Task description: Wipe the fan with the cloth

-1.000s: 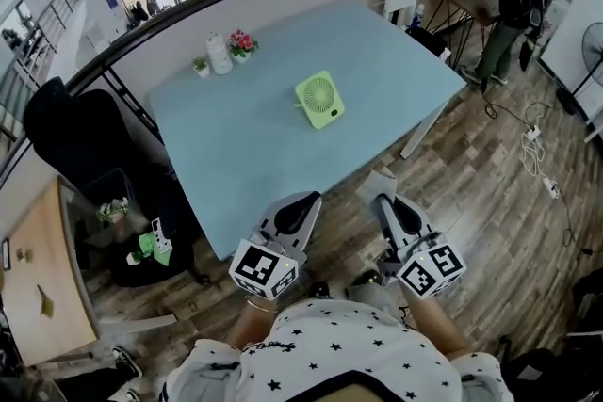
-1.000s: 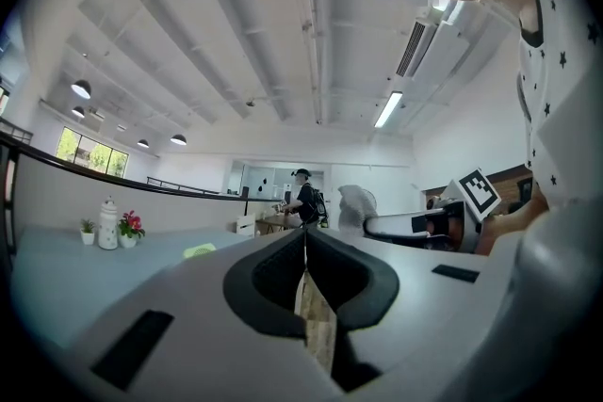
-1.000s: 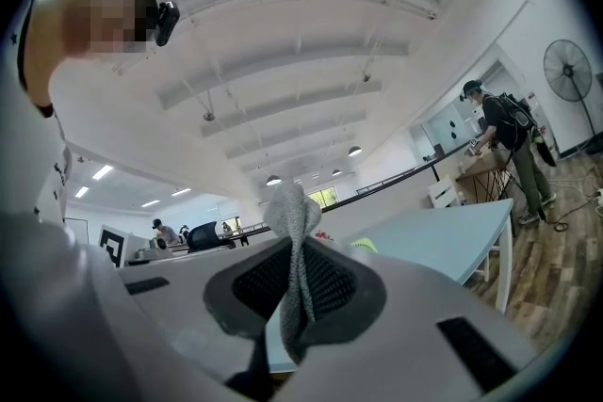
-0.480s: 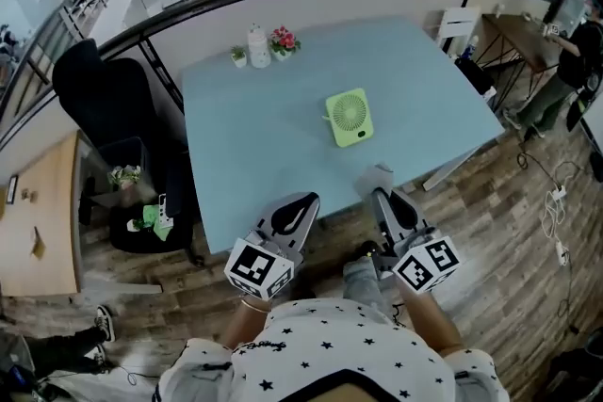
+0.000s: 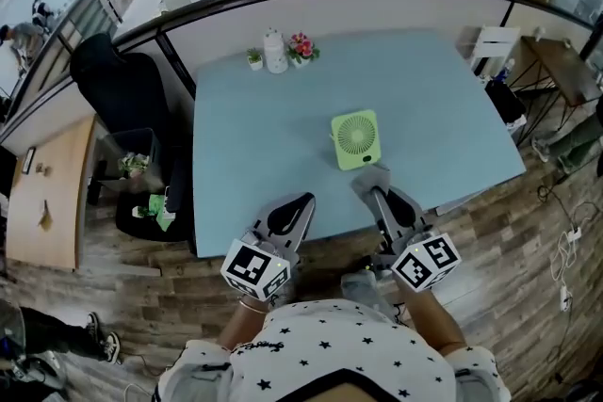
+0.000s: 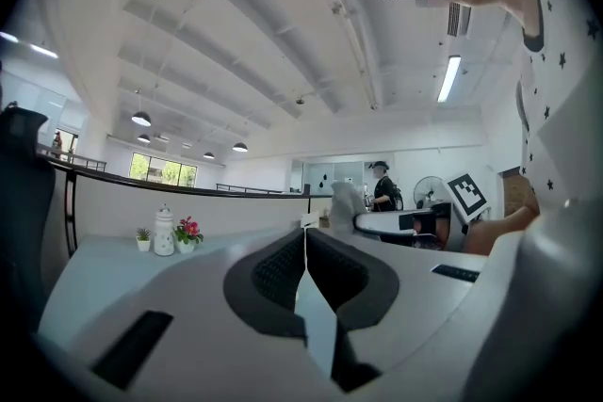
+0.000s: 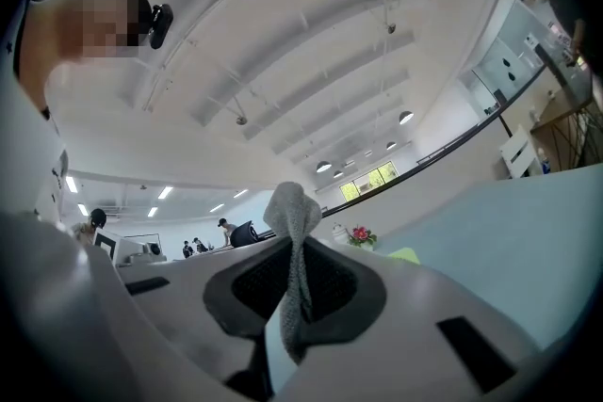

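A small green fan [image 5: 356,138] lies face-up on the light blue table [image 5: 245,155], right of centre. My right gripper [image 5: 373,187] hovers at the table's near edge, just short of the fan, shut on a grey cloth [image 5: 370,177]. In the right gripper view the cloth [image 7: 291,240] stands pinched between the jaws, with a sliver of the fan [image 7: 404,254] beyond. My left gripper [image 5: 298,202] is at the near edge too, left of the fan. Its jaws [image 6: 304,233] are shut with nothing between them.
A white jar [image 5: 275,52], a pink flower pot [image 5: 301,47] and a tiny plant [image 5: 254,58] stand at the table's far edge against a partition. A black office chair [image 5: 118,80] and a wooden desk [image 5: 47,193] are to the left, a white chair [image 5: 490,47] far right.
The view has swung so the table and fan now sit more centred and square-on. Both grippers keep their pose at the near edge, the right one still holding the cloth.
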Available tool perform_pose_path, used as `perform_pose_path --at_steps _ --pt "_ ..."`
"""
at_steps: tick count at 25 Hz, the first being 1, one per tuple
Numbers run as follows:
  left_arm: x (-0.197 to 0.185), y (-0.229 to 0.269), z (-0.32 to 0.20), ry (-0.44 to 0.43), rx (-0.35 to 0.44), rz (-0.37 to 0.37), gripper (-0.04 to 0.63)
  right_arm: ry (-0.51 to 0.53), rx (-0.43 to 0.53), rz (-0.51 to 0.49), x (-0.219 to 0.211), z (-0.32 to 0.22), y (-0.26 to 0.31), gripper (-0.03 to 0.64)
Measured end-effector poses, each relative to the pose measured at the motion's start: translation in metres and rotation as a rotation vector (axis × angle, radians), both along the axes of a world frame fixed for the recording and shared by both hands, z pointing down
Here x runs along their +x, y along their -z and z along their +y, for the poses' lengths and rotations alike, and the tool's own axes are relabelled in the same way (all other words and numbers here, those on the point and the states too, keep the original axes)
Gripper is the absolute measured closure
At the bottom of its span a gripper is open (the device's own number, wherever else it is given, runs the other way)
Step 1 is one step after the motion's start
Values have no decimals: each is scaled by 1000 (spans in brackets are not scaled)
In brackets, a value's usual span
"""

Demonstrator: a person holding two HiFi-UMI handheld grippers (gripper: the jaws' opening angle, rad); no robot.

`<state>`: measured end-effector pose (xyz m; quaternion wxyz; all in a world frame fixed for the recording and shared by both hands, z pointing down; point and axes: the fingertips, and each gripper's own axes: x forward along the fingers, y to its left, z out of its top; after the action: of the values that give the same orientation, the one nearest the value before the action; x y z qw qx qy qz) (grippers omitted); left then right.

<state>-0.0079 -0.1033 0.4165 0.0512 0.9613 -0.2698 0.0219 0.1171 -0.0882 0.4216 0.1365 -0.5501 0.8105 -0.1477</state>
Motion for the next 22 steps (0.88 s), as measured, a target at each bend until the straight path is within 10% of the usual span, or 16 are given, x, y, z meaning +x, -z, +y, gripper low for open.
perform_pose_path --at_steps 22 --pt "85 3 -58 209 4 -24 565 209 -43 -22 79 -79 -10 586"
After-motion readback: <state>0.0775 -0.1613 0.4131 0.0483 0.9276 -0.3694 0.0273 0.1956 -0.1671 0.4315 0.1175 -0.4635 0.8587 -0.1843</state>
